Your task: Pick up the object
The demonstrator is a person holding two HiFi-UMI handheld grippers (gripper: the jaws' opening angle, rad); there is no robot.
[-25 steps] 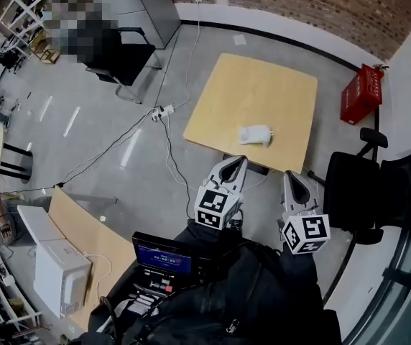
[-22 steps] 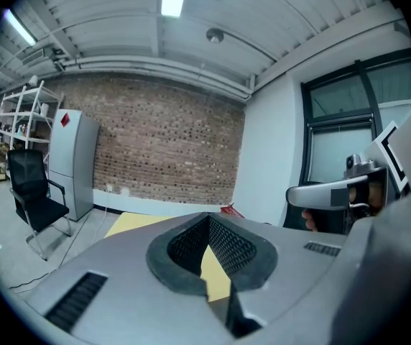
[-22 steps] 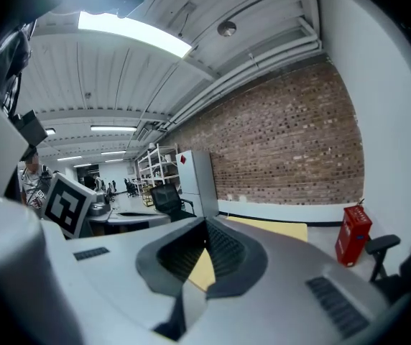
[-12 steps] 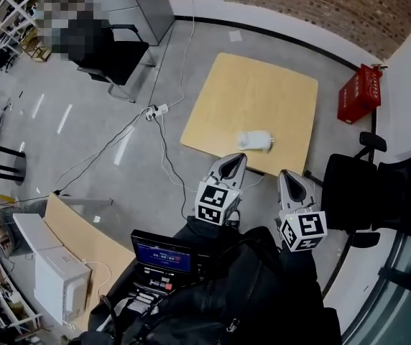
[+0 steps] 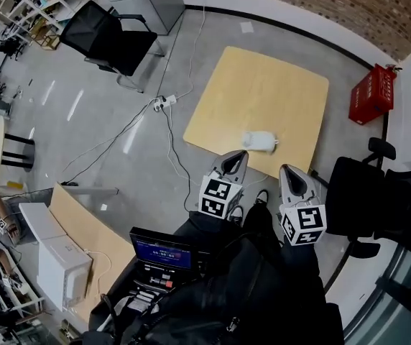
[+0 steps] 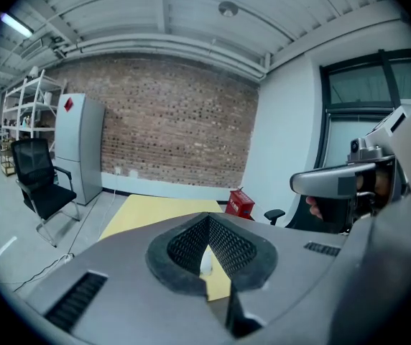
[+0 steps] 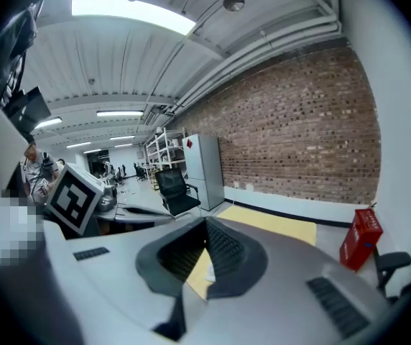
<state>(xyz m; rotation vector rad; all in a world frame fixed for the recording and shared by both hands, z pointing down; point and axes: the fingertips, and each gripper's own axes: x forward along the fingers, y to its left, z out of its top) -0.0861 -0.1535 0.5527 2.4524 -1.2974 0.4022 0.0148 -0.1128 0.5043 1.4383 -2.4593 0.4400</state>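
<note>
A small white object (image 5: 259, 141) lies on the light wooden table (image 5: 263, 85), close to its near edge. Both grippers hover short of that edge, above the floor, and point toward the object. My left gripper (image 5: 236, 155) is shut with nothing in it, just below and left of the object. My right gripper (image 5: 289, 171) looks shut and empty too, below and right of it. A sliver of the white object (image 6: 206, 263) shows through the notch of the left gripper (image 6: 209, 221). The right gripper (image 7: 205, 227) frames the same white object (image 7: 210, 274) and the table.
A black office chair (image 5: 112, 38) stands far left, and a second black chair (image 5: 367, 196) is close on my right. A red box (image 5: 372, 95) sits on the floor past the table. A power strip with cables (image 5: 164, 105) lies left of the table. A screen device (image 5: 161, 254) rests at my lap.
The view has drifted slightly and the table sits a little nearer. Both grippers keep the same shut pose short of the table edge. The white object has not moved on the table.
</note>
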